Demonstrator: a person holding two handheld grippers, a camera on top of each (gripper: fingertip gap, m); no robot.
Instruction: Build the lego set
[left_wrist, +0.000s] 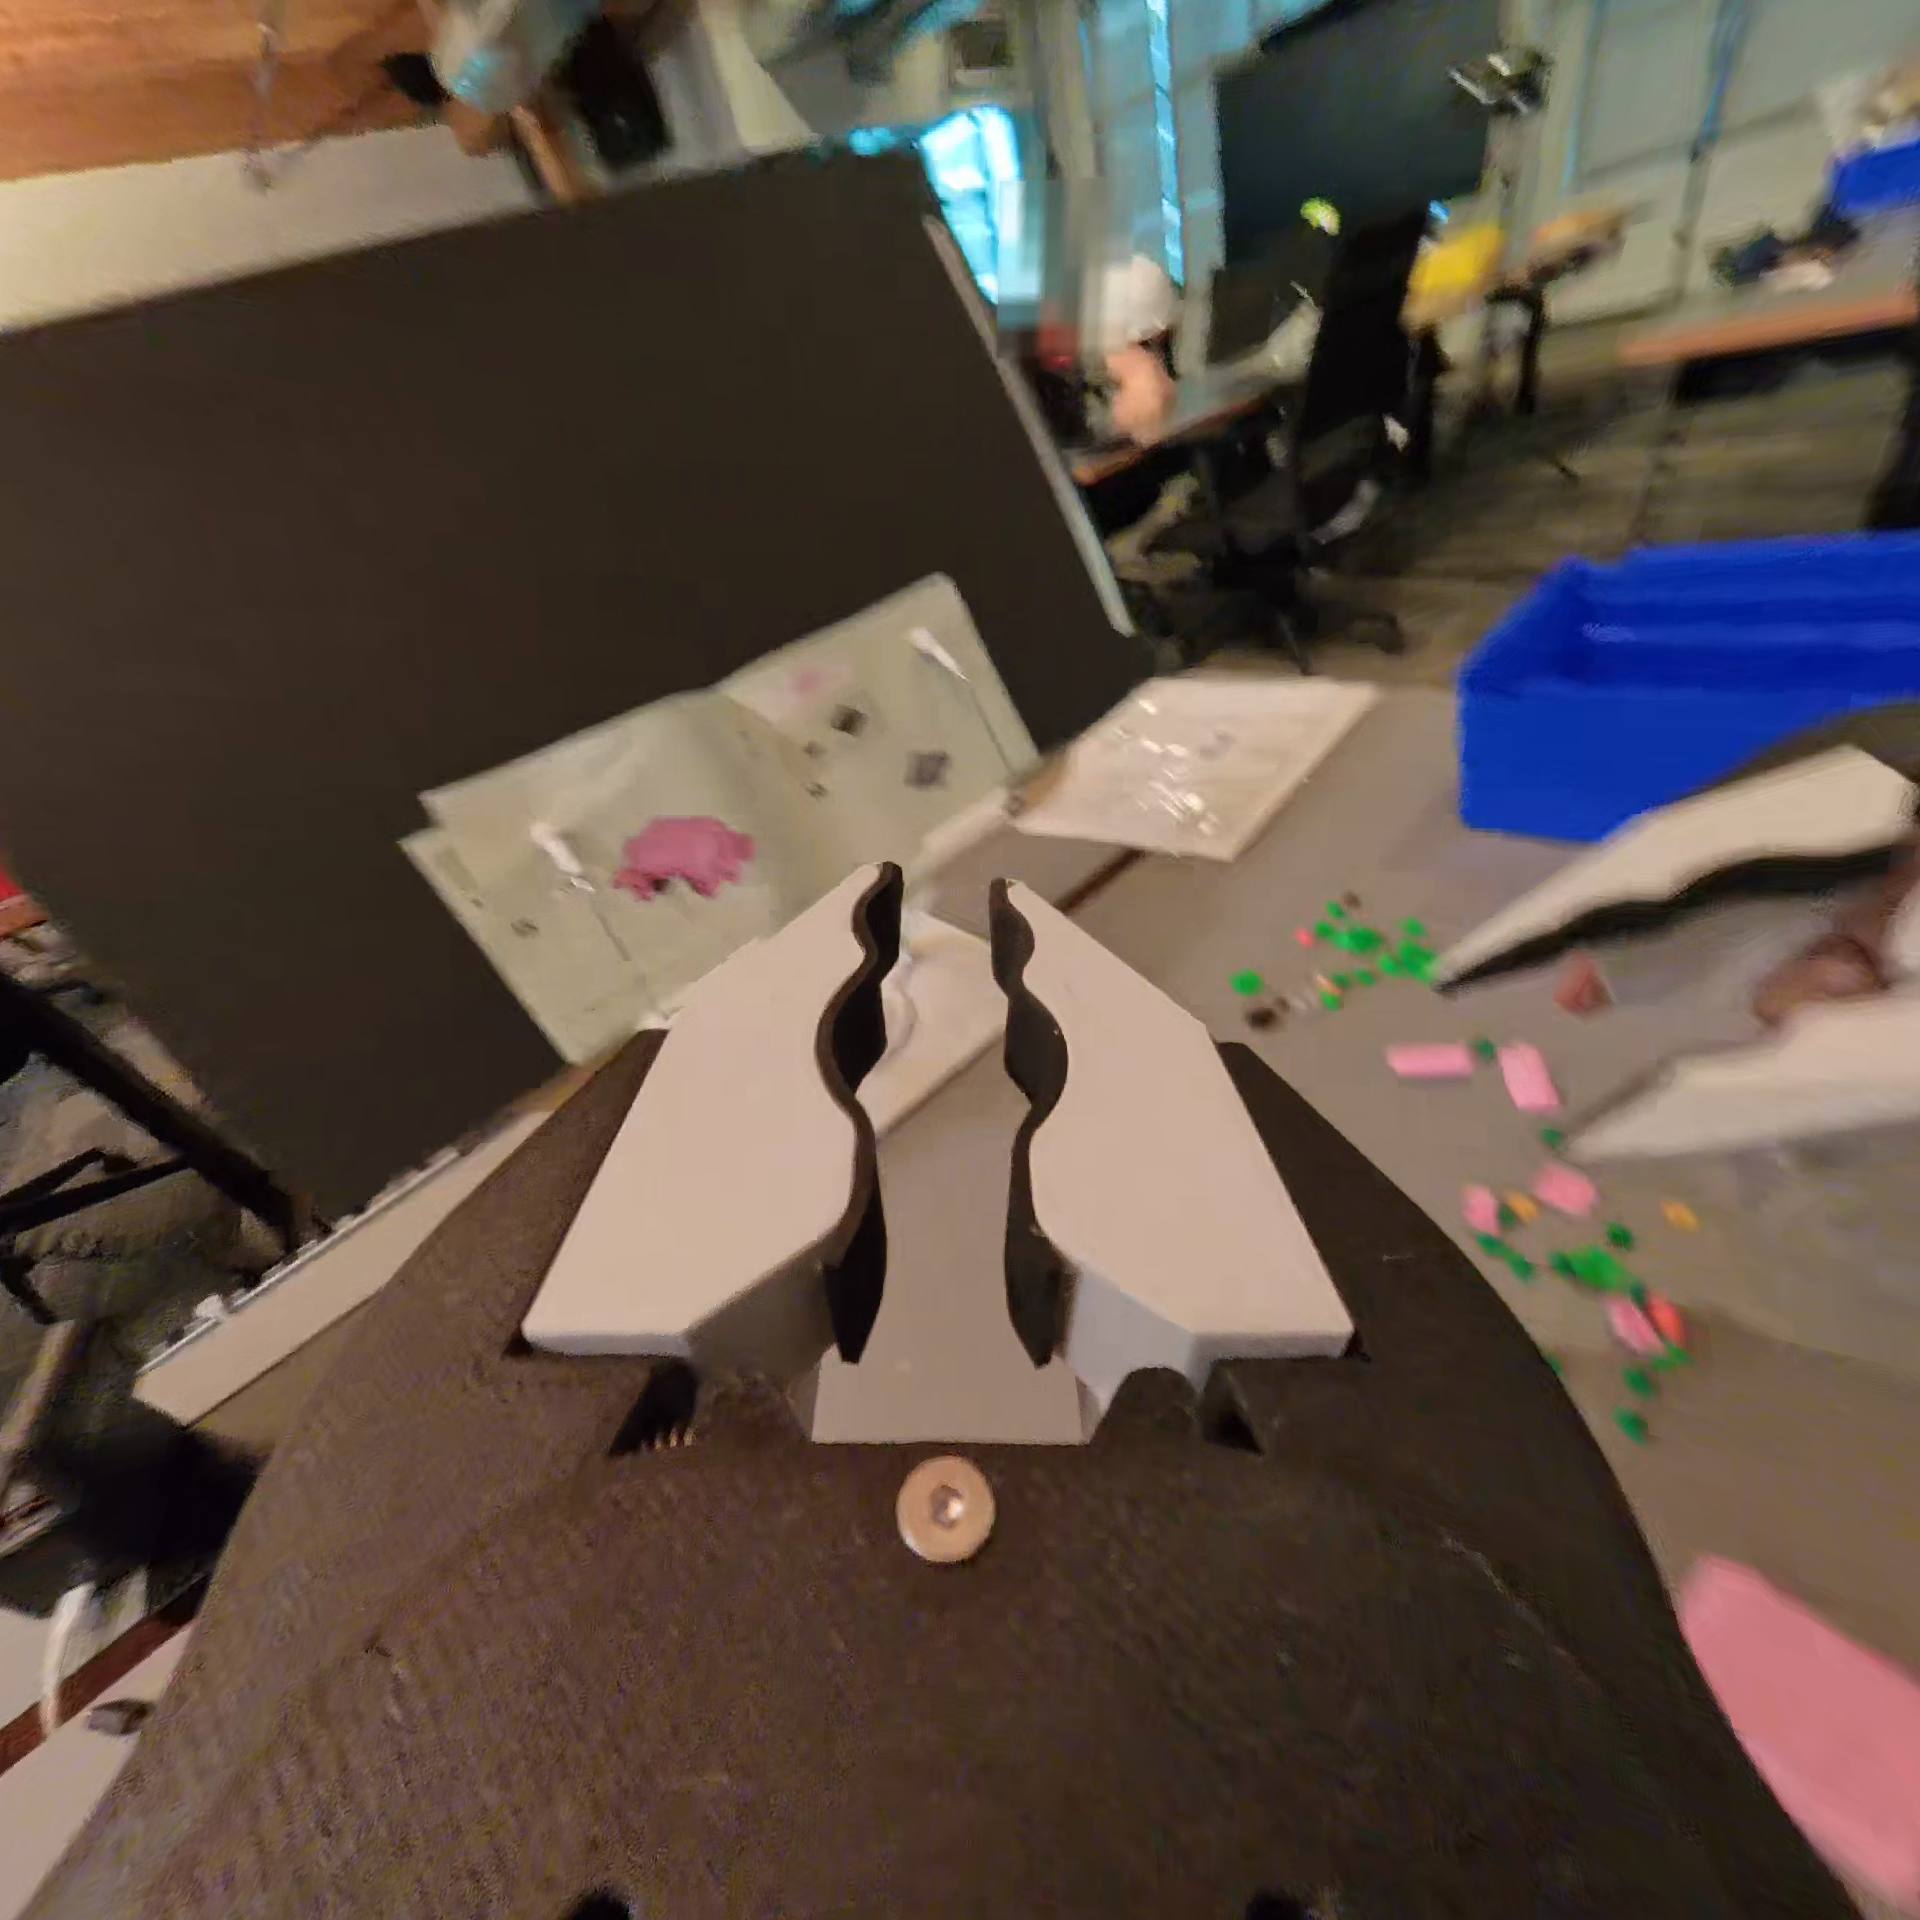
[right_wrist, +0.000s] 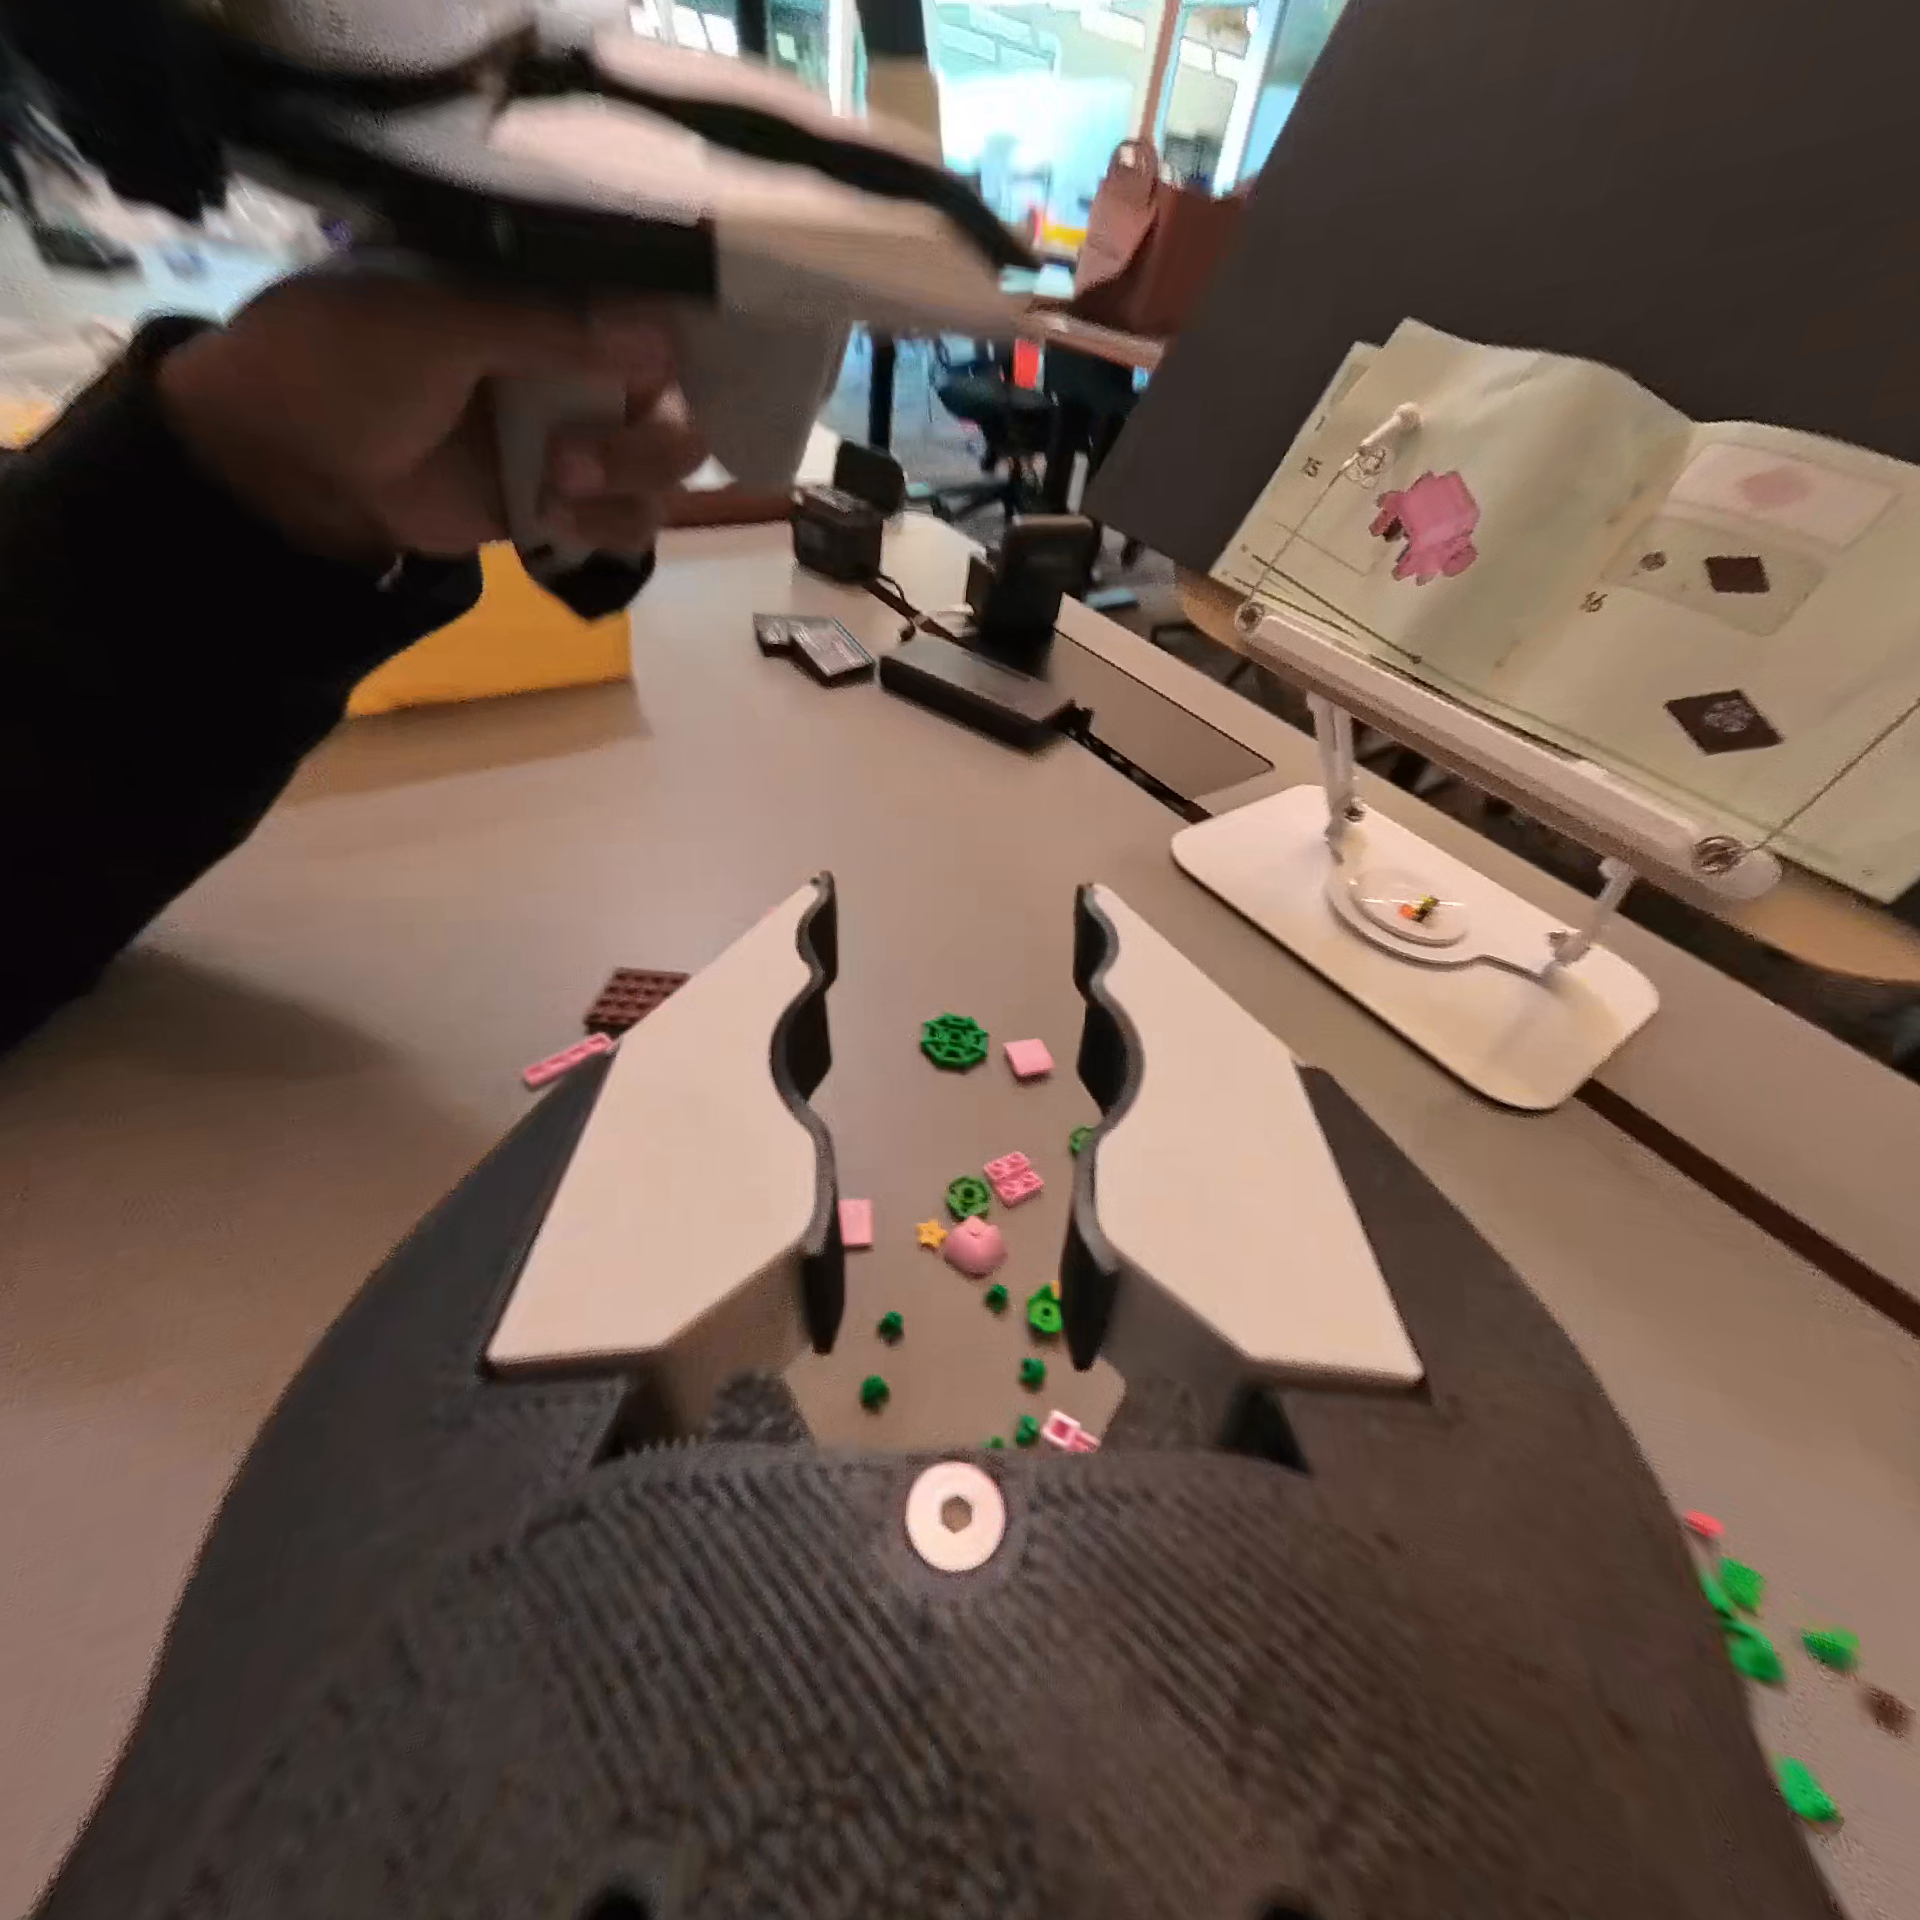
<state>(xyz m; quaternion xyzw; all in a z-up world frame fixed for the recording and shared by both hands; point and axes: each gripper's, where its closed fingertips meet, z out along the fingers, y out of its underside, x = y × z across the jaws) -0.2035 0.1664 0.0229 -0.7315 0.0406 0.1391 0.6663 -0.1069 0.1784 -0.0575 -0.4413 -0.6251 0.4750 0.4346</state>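
Small pink and green lego pieces (right_wrist: 977, 1195) lie scattered on the grey table (right_wrist: 416, 935). My right gripper (right_wrist: 956, 914) is open and empty, hovering low over them, with a green round piece (right_wrist: 954, 1041) and a pink rounded piece (right_wrist: 975, 1247) between its fingers. A brown plate (right_wrist: 636, 995) and a pink strip (right_wrist: 566, 1060) lie left of it. My left gripper (left_wrist: 943, 891) is open and empty, raised above the table and pointing at the instruction booklet (left_wrist: 717, 821). The right gripper also shows at the right edge of the left wrist view (left_wrist: 1507, 1049), above more pieces (left_wrist: 1361, 951).
The booklet (right_wrist: 1621, 603) rests on a white stand (right_wrist: 1423, 966) at the right, before a dark board (left_wrist: 468, 499). A blue bin (left_wrist: 1683, 686) and a plastic bag (left_wrist: 1195, 769) lie far right. Black devices (right_wrist: 966, 665) and a yellow block (right_wrist: 499, 644) sit farther back. A hand (right_wrist: 436, 447) holds the left gripper. The left gripper's tips are roughly 12 cm from the right gripper's.
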